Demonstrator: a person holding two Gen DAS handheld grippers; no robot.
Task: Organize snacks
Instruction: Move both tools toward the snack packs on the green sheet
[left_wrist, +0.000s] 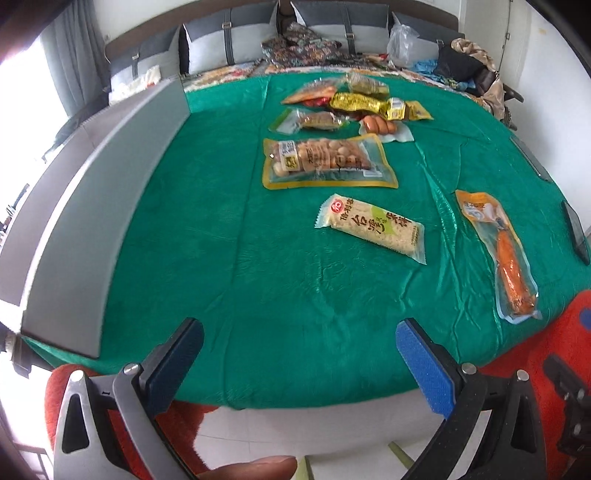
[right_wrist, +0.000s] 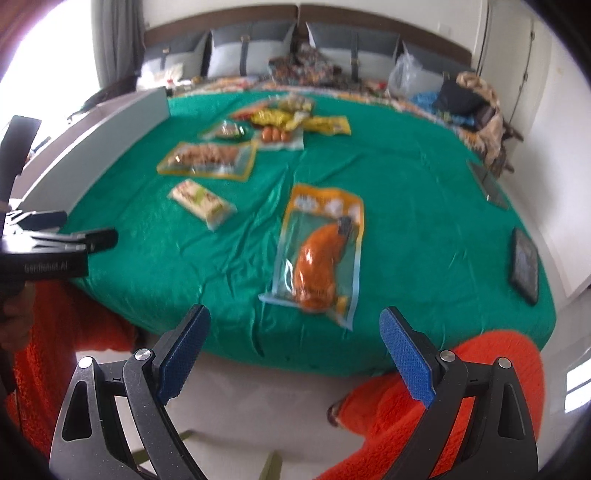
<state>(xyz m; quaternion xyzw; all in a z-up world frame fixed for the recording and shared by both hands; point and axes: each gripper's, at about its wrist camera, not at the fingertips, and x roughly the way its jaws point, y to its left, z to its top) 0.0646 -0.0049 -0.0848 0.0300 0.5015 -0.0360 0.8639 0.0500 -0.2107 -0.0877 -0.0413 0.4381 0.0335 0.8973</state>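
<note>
Green worktop (left_wrist: 184, 221), snacks still scattered; both fingers wide open, empty. Next: reach orange pouch (right_wrist: 321, 258).

Sealed snack packets lie flat on the green cloth: a drumstick pouch (right_wrist: 320, 251) nearest the front edge, a pale rice-cracker pack (left_wrist: 370, 228) lying askew, a yellow-bordered pack of round balls (left_wrist: 327, 160) beyond, and a jumbled heap of small packets (left_wrist: 354, 105) farthest back.

Far snack pile (right_wrist: 291, 118) blurred in the right wrist view, packets indistinguishable, tablet (left_wrist: 576, 232) cropped by lens edge
</note>
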